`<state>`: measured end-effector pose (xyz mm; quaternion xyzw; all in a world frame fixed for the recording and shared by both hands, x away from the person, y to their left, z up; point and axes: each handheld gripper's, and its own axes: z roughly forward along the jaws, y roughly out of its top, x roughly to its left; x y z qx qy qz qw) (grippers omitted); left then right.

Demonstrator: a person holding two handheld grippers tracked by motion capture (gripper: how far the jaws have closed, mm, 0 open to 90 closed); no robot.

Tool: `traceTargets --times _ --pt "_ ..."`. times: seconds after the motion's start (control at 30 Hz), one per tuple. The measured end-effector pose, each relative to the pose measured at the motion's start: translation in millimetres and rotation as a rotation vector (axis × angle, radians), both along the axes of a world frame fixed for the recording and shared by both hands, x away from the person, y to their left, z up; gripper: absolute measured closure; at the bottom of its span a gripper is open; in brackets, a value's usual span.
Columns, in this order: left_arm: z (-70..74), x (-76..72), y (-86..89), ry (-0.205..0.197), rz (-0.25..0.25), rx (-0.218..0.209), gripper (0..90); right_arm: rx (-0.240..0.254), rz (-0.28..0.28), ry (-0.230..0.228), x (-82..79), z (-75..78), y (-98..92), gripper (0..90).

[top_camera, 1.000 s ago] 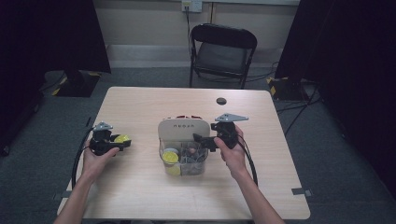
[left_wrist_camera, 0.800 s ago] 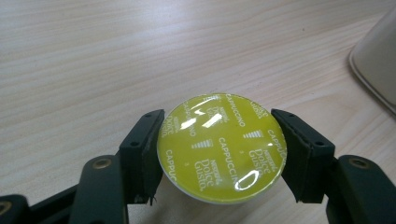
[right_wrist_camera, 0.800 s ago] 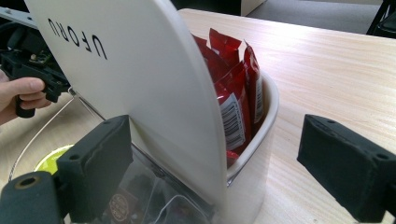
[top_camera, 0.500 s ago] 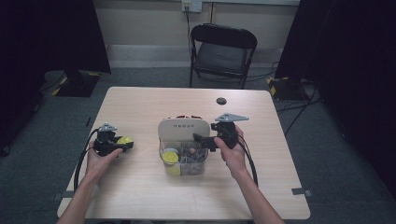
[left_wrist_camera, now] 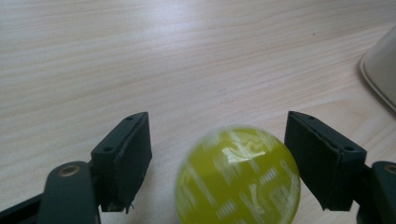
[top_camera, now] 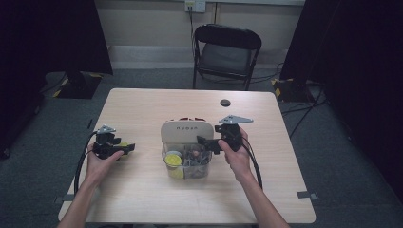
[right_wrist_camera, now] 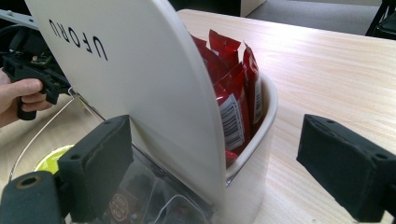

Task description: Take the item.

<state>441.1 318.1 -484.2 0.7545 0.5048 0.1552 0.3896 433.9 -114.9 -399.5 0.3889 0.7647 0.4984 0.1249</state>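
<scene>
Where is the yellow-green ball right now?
The yellow-green ball lies on the table between the open jaws of the left gripper, which have just been opening; in the high view it's left of the organizer.

Black folding chair (top_camera: 227, 51), grey floor (top_camera: 57, 137)

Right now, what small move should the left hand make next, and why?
Probably draw the left tongs back from the yellow-green ball. Their jaws have just been opening, and the ball sits between them on the table with a gap on one side, so it looks released.
</scene>
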Motion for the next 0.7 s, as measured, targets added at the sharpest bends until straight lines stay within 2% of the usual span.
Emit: traceTargets --times 0.17,0.27,0.4,0.5,0.53,0.6,0.63,0.7 --pt "-0.1 -7.4 3.1 -0.011 0.01 0.0 20.0 0.001 0.0 0.0 -0.6 0.4 -0.3 11.1" --pt "3.6 -11.6 3.3 -0.019 0.0 -0.007 19.3 0.0 0.002 -0.001 -0.6 0.6 -0.5 11.2" --pt "4.4 -18.6 1.8 -0.02 -0.025 0.023 19.3 0.0 -0.001 -0.001 -1.0 1.1 -1.1 11.5" --pt "1.6 -22.1 2.1 -0.013 -0.022 0.034 19.9 0.003 -0.001 0.0 -1.0 1.2 -1.1 11.6" --pt "1.9 -22.9 2.4 -0.004 -0.03 0.046 19.9 0.003 -0.002 0.001 -1.0 1.2 -1.1 11.6" --pt "2.2 -25.9 1.2 0.008 -0.043 0.044 19.9 -0.004 0.0 -0.005 -1.5 1.6 -1.0 12.4" --pt "2.5 -27.6 0.6 0.006 -0.051 0.06 19.9 -0.004 -0.002 -0.007 -1.7 1.9 -1.0 12.4" --pt "2.7 -31.8 0.5 0.008 -0.044 0.067 19.8 -0.004 -0.004 -0.009 -2.0 2.6 -1.9 12.1"
